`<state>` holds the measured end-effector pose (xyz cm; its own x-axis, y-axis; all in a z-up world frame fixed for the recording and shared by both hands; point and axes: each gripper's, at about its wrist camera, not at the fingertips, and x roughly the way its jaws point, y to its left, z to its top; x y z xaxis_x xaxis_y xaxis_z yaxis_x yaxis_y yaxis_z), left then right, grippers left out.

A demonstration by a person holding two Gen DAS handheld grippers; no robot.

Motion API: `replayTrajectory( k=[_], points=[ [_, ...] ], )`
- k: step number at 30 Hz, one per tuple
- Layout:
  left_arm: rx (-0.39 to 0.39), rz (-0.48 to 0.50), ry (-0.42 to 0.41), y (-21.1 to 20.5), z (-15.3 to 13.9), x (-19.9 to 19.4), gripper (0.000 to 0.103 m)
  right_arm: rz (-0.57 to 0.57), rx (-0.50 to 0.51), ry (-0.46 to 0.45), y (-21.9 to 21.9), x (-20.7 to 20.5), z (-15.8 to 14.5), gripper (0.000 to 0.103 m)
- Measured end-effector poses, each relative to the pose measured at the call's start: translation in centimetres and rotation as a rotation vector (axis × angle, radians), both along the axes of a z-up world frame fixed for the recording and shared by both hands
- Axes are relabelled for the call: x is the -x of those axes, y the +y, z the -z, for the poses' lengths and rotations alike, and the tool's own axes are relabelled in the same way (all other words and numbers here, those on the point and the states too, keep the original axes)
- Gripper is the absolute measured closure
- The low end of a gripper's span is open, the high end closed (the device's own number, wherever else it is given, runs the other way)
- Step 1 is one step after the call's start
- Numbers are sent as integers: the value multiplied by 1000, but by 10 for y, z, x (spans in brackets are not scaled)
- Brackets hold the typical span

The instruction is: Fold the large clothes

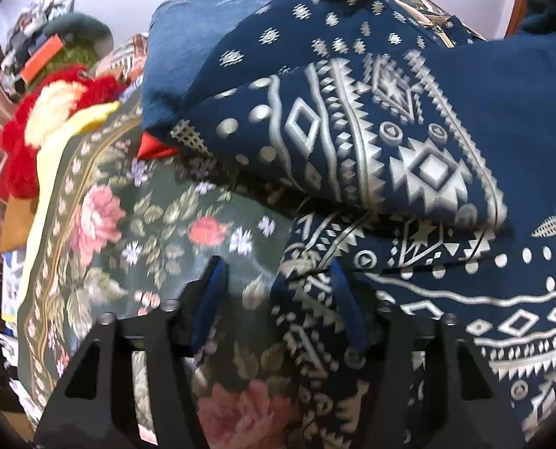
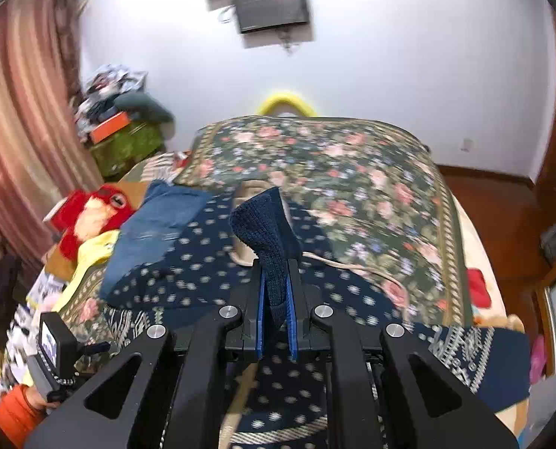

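Navy garment (image 2: 218, 284) w/ silver print is lying rumpled across the near-left part of the bed (image 2: 353, 172), one end trailing toward the near-right edge. Right tool (image 2: 277, 280) is clamping a navy fabric edge, pads pressed together on it. Left tool (image 1: 278, 292) is hanging apart at the garment's hem, right finger (image 1: 347, 310) against cloth, nothing pinched. Far/right bedspread is lying open. Red plush (image 2: 91, 213) & clutter are crowding the left edge.

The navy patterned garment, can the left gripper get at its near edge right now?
Probably yes: the left gripper has open jaws right at the navy patterned garment edge on the floral bedspread, nothing between.
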<state>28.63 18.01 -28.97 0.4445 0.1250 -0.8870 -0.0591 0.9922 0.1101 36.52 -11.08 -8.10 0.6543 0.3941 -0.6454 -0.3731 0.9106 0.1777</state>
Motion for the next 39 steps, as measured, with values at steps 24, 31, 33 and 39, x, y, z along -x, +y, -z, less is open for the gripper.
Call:
replayTrajectory(
  k=[24,31,33,39],
  points=[
    [-39,-149,-31,-7,-9,38,89,145,-115,519,-115,7,146,92],
    [-64,-101,28,-21,-24,45,76,182,-148,561,-141,19,144,65],
    [-55,-94,10,-24,-33,47,69,191,-119,522,-146,24,137,63],
    [-52,-53,-107,-45,-82,35,47,202,-91,404,-166,33,101,56]
  ],
)
